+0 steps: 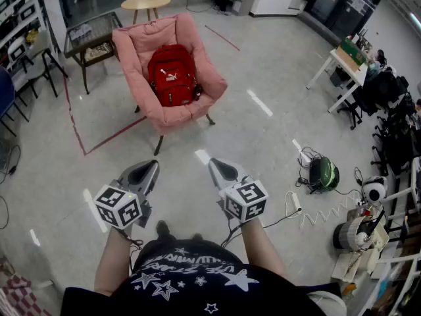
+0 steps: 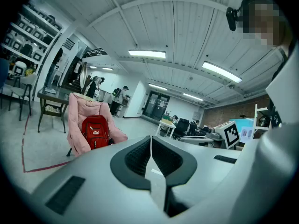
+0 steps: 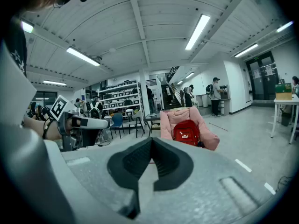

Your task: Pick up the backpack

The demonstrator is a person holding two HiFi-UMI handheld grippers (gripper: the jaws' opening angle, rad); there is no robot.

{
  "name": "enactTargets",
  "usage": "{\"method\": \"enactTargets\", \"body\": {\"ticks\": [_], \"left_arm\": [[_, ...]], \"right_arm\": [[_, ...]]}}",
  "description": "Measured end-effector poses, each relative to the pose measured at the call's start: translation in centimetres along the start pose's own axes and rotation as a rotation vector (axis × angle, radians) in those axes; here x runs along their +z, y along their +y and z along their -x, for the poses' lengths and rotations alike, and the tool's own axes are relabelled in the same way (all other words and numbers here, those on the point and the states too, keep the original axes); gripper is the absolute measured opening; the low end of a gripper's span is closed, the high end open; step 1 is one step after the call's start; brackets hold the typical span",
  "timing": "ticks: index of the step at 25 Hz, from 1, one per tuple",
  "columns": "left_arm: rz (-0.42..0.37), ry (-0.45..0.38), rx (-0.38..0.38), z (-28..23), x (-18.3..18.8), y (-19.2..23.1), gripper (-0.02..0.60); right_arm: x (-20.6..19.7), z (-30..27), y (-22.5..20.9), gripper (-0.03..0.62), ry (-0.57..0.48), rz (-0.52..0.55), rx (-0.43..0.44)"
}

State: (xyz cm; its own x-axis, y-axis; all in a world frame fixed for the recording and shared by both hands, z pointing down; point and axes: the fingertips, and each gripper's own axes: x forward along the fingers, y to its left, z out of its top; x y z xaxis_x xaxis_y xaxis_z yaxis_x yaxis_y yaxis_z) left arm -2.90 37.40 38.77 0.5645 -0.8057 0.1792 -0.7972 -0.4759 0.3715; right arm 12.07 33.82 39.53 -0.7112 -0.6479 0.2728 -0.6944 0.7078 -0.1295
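Note:
A red backpack (image 1: pixel 172 75) stands upright on the seat of a pink cushioned chair (image 1: pixel 168 114), some way ahead of me on the floor. It shows small in the left gripper view as the red backpack (image 2: pixel 95 131) on the pink chair (image 2: pixel 76 125), and in the right gripper view as the backpack (image 3: pixel 185 131). My left gripper (image 1: pixel 151 168) and right gripper (image 1: pixel 216 165) are held side by side in front of my body, well short of the chair. Both are shut with nothing between the jaws.
A dark side table (image 1: pixel 92 35) and a round wooden table (image 1: pixel 146 2) stand behind the chair. Red tape lines (image 1: pixel 79 137) mark the floor. Cables, a green device (image 1: pixel 323 174) and clutter lie at the right, near a white desk (image 1: pixel 342 71).

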Motion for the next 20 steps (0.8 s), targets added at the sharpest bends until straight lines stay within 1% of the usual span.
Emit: {"method": "enactTargets", "body": {"ticks": [4, 12, 18, 20], "left_arm": [[0.011, 0.005, 0.002, 0.3, 0.1, 0.3, 0.016], [0.001, 0.018, -0.02, 0.1, 0.3, 1.2, 0.017], [0.024, 0.037, -0.024, 0.6, 0.0, 3.3, 0.016], [0.033, 0.043, -0.032, 0.8, 0.0, 4.1, 0.017]], "right_arm": [[0.4, 0.0, 0.4, -0.002, -0.002, 0.005, -0.002], [0.4, -1.3, 0.7, -0.002, -0.002, -0.007, -0.011], [0.4, -2.6, 1.4, -0.002, -0.015, -0.028, -0.025], [0.5, -2.9, 1.4, -0.002, -0.03, -0.041, -0.046]]}}
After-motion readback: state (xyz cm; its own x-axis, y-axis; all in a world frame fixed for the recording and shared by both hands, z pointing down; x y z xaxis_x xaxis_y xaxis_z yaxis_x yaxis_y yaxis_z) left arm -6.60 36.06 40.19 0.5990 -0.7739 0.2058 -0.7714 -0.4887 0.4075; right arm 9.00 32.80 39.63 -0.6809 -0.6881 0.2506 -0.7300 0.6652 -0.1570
